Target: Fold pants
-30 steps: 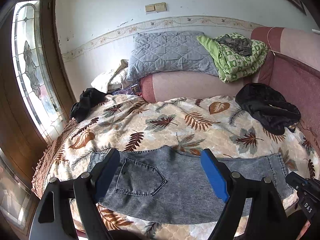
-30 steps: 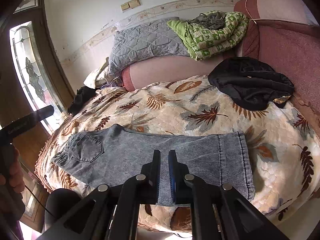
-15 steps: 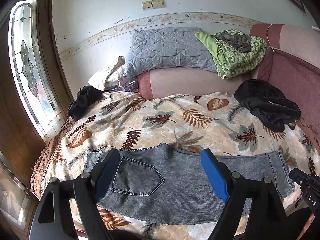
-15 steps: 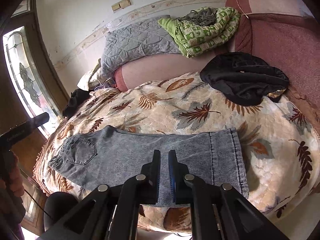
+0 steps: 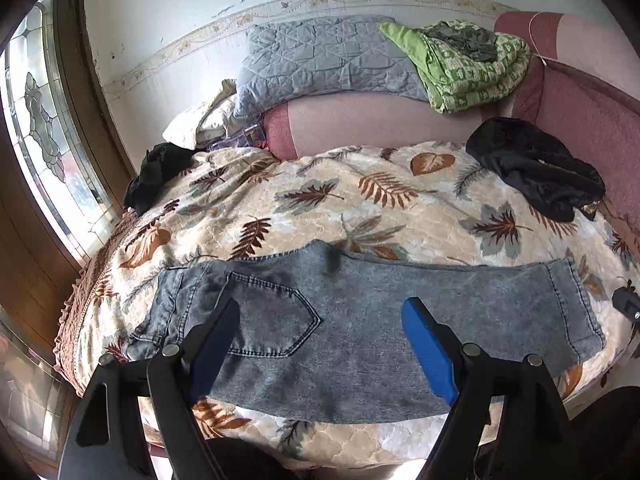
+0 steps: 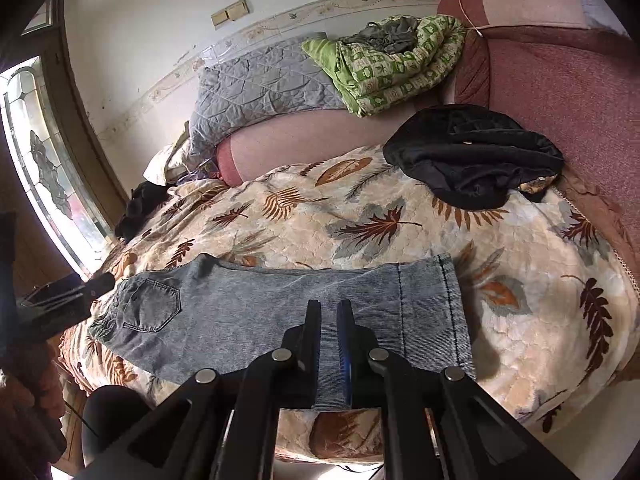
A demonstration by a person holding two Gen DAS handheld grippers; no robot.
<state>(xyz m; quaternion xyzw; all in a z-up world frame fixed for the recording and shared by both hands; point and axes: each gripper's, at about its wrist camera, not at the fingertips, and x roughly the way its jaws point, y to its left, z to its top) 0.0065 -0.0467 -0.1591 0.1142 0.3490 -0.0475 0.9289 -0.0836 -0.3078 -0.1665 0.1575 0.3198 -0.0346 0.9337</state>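
Grey denim pants [image 5: 360, 328] lie flat along the front edge of a leaf-patterned bed cover [image 5: 340, 200], folded in half lengthwise, back pocket at the left, hems at the right. They also show in the right wrist view [image 6: 280, 312]. My left gripper [image 5: 320, 320] is open wide and empty, hovering over the pocket and thigh area. My right gripper [image 6: 329, 312] has its jaws nearly together with a narrow gap, empty, above the near edge of the legs.
A black garment [image 5: 536, 176] lies at the back right of the bed, another dark cloth [image 5: 156, 172] at the back left. A grey pillow [image 5: 320, 60] and green blanket [image 5: 460, 64] rest on the pink headboard roll. A stained-glass window [image 5: 44, 128] is left.
Both grippers moved slightly forward and lower toward the pants. The pants have not moved, and neither gripper's opening has changed.
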